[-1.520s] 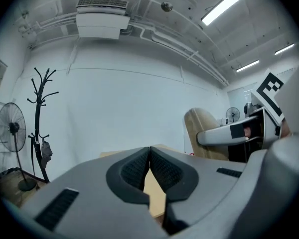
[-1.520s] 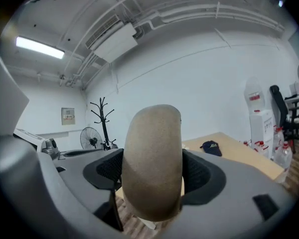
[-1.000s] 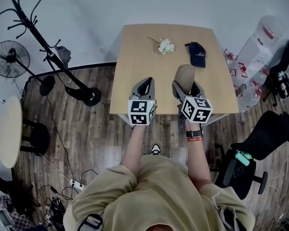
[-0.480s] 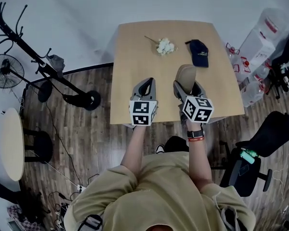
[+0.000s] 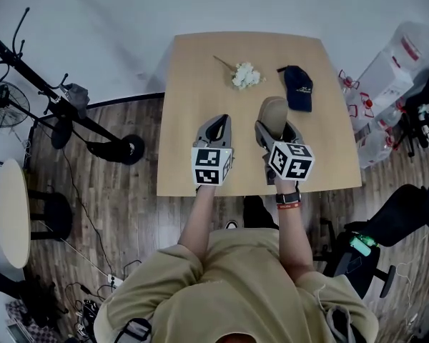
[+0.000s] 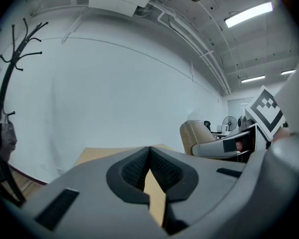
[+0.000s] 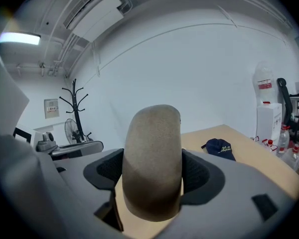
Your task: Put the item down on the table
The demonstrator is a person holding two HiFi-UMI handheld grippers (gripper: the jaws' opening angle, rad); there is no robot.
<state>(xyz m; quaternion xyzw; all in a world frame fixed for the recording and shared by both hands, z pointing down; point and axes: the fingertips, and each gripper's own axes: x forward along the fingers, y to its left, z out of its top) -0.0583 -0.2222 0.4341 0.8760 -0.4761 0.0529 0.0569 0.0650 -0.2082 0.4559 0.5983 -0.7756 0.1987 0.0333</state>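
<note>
My right gripper (image 5: 275,129) is shut on a tan, rounded felt item (image 5: 274,112), held upright above the near right part of the wooden table (image 5: 193,84). In the right gripper view the tan item (image 7: 153,158) fills the gap between the dark pads (image 7: 199,172). My left gripper (image 5: 216,126) hovers beside it over the table's near edge, jaws shut with nothing between them. In the left gripper view the left gripper (image 6: 149,169) shows its pads meeting, and the tan item (image 6: 195,136) appears off to the right.
A navy cap (image 5: 298,88) and a small bunch of white flowers (image 5: 244,75) lie on the far half of the table. A black coat rack (image 5: 57,107) stands on the left. A black office chair (image 5: 400,216) and water bottles (image 5: 400,59) are on the right.
Both grippers have moved forward from the table's front edge to over its near part. The right gripper still holds the tan item and the left stays shut.
</note>
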